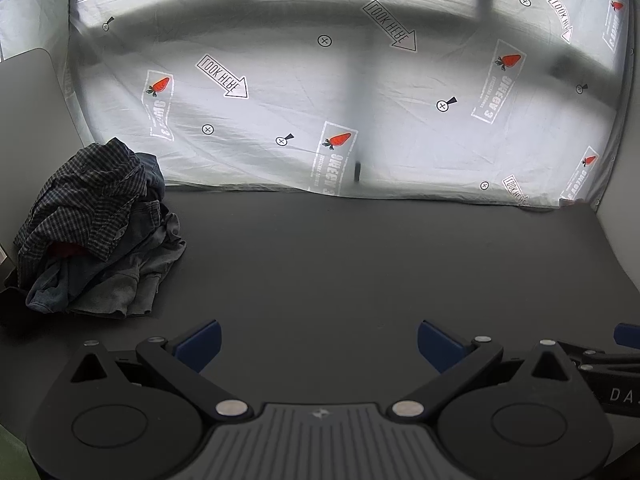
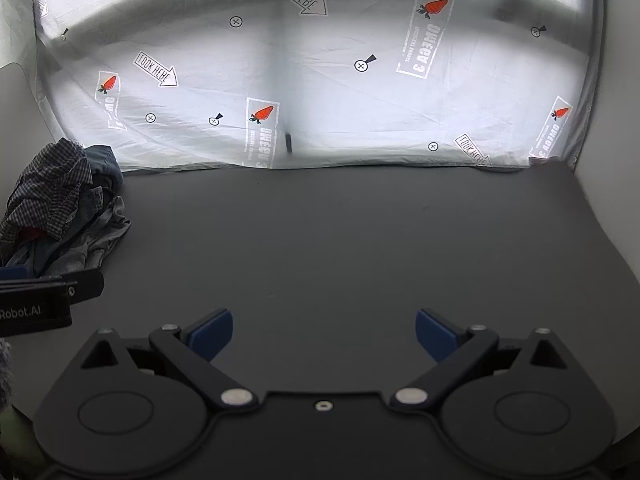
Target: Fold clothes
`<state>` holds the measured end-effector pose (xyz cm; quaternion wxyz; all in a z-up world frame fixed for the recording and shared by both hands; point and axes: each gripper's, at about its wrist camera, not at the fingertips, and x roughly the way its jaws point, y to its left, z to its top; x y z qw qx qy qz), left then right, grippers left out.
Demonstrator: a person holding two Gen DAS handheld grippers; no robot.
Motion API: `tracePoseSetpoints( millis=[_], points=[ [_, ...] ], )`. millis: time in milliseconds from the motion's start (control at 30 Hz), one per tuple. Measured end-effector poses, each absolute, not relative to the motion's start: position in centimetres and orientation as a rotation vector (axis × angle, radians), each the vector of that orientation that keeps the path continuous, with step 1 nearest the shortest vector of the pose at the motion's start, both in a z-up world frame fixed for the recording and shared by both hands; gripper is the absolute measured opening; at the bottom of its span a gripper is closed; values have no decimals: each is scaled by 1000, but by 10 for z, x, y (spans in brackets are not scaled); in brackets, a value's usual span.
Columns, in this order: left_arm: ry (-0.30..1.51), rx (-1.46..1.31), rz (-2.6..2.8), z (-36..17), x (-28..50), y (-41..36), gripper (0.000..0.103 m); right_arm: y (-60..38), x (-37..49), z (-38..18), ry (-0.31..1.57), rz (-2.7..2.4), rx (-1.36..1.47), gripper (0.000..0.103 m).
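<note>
A: Looking along the left gripper (image 1: 318, 344), I see its blue pads (image 1: 200, 344) spread as wide as they go, with nothing between them but the dark table (image 1: 360, 260).

B: Same on my side. The right gripper (image 2: 324, 334) stands wide apart too, empty, angled down over the bare tabletop.

A: Where are the clothes?

B: One rumpled pile of clothes (image 1: 100, 232) sits at the far left of the table, against the grey side wall. A dark checked shirt (image 1: 88, 196) is draped on top, denim and grey fabric lie under it, and a bit of red shows beneath the shirt.

A: Neither gripper touches it?

B: No, both are well apart from it. Behind the table hangs a pale printed sheet (image 1: 360, 100) with carrots and "LOOK HERE" arrows.
</note>
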<state>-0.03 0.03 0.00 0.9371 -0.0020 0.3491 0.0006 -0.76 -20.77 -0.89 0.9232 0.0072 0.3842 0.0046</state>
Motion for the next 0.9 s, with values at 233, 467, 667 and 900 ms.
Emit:
tracePoseSetpoints(
  millis=[233,467,667,900],
  points=[
    [732,7,7,1,7,-6,103,-208,-5,-6,781,-1,19,99],
    [722,-4,-26,0,9,2,103,-208,-3,-9,768,-6,28,99],
    [713,-4,-32,-1,11,3,103,-208,-2,-10,759,-11,34,99],
    [706,-2,-44,1,13,2,103,-208,-1,-7,756,-16,36,99]
  ],
)
